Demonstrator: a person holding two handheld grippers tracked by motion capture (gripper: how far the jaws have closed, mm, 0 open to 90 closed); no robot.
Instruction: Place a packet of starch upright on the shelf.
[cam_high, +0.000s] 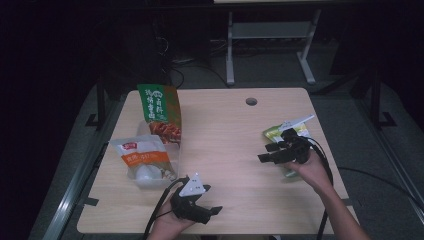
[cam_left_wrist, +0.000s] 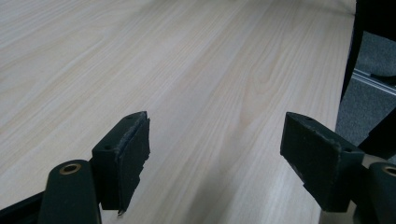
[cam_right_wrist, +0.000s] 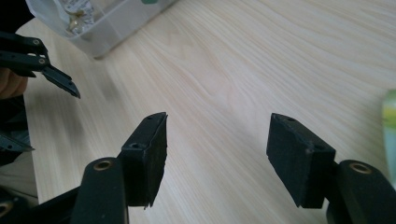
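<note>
Two hand-held grippers over a wooden table (cam_high: 225, 165), both empty.
The left gripper (cam_high: 216, 210), near edge, gapes wide. The right gripper (cam_high: 263, 153), jaws wide apart, hovers just beside a green packet (cam_high: 274, 133) at right; snack bags in a clear bin (cam_high: 150, 181) stand far left.

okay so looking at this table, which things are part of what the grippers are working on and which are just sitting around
In the job, judging by nearness:
- right gripper, jaws open and holding nothing
- yellow-green packet lying just beside it
- left gripper, jaws open and holding nothing

Just lying about:
- clear plastic bin
- green and orange pouch standing in the bin
- white and orange pouch in the bin
- table
</note>
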